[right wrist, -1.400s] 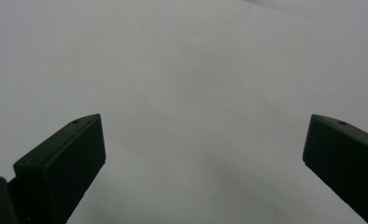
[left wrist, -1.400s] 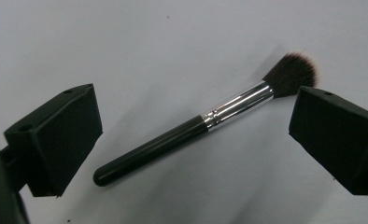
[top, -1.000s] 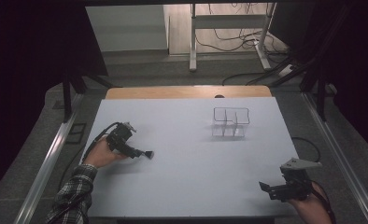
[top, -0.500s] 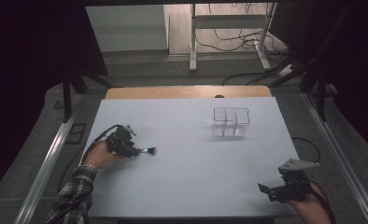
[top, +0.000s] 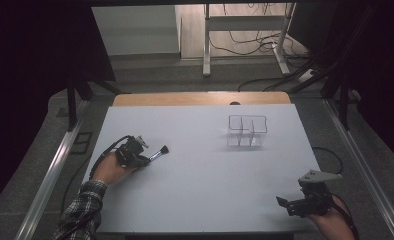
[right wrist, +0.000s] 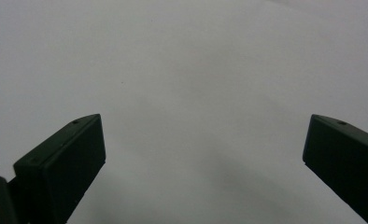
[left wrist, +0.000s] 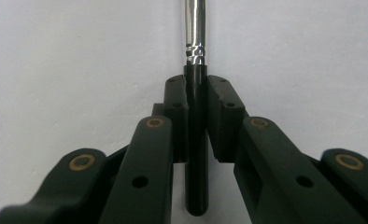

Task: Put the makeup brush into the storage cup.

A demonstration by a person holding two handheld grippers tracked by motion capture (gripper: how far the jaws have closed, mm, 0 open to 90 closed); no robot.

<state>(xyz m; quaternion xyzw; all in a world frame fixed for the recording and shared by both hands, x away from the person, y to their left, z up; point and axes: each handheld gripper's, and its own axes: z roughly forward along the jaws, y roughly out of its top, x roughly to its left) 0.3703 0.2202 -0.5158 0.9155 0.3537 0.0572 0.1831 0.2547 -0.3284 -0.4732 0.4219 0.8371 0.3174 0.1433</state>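
While the left gripper (top: 147,159) lies low at the white table's (top: 200,190) left side, its jaws have just been closing and now clamp the brush (left wrist: 195,116) by its black handle, bristles pointing right toward the wire rack (top: 247,131). Right gripper (top: 291,206) rests near the front right corner, jaws wide apart, holding nothing.

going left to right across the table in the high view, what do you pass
left tool → brush → clear rack → right tool
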